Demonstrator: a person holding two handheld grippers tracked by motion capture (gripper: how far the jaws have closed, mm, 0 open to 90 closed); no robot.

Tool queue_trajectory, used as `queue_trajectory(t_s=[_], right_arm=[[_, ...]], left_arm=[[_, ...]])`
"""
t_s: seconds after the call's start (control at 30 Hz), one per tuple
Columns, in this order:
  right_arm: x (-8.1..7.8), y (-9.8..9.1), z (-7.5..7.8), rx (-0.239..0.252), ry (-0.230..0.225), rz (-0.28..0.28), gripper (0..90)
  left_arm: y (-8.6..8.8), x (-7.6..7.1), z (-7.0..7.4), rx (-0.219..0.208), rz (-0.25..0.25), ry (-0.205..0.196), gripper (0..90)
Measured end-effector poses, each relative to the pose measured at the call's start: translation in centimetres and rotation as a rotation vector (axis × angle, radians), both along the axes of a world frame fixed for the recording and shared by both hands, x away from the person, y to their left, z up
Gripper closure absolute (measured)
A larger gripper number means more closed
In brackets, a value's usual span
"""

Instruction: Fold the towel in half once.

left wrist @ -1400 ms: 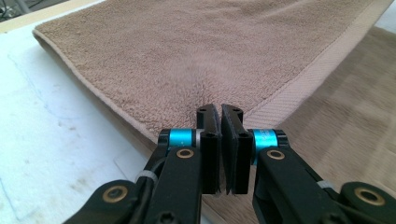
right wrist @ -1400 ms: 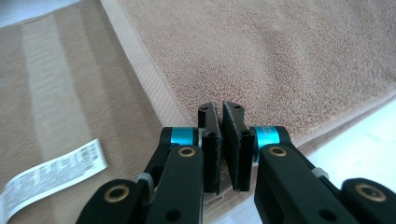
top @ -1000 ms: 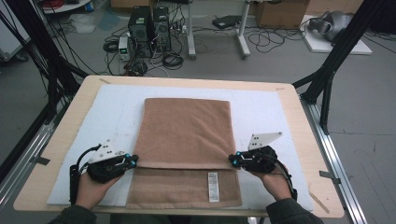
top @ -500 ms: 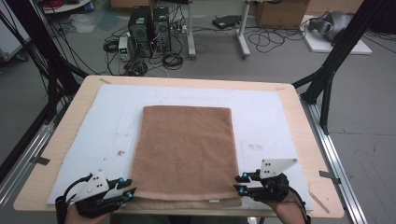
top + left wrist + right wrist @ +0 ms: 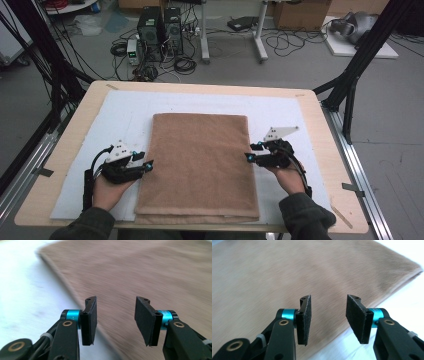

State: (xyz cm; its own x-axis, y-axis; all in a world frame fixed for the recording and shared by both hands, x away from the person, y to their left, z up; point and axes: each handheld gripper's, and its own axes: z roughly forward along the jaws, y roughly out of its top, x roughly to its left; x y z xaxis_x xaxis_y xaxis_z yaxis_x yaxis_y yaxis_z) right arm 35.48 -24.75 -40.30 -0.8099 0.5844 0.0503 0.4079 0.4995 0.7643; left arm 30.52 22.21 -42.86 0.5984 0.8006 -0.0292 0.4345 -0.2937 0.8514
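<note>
Folded brown towel [image 5: 200, 167] lies on white mat [image 5: 125, 115].

The wooden table [image 5: 320, 150] carries a white mat [image 5: 125, 120] — beyond its far edge, on the floor, stand two black computer towers [image 5: 160, 30] amid tangled cables [image 5: 182, 62]; further right — a cardboard box [image 5: 297, 12].
</note>
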Motion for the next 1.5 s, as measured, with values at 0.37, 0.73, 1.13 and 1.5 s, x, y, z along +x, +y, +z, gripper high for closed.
queue_trajectory(t_s=[0.37, 0.73, 1.13, 1.5], right_arm=[[7.2, 1.4, -2.7, -0.102, 0.055, -0.154, 51.2], [8.6, 1.5, -3.2, -0.046, 0.131, -0.116, 83.0], [10.1, 0.6, -1.7, -0.079, 0.092, -0.236, 56.1], [1.6, 0.5, 1.5, 0.005, 0.011, -0.047, 52.5]], left_arm=[[-0.6, 7.5, -1.1, -0.031, 0.145, 0.143, 54.7], [-1.5, 9.8, -1.3, -0.024, 0.159, 0.170, 84.8], [-0.8, 11.4, -0.2, 0.033, 0.165, 0.120, 63.5], [0.4, 3.8, 2.4, -0.012, -0.017, 0.028, 50.8]])
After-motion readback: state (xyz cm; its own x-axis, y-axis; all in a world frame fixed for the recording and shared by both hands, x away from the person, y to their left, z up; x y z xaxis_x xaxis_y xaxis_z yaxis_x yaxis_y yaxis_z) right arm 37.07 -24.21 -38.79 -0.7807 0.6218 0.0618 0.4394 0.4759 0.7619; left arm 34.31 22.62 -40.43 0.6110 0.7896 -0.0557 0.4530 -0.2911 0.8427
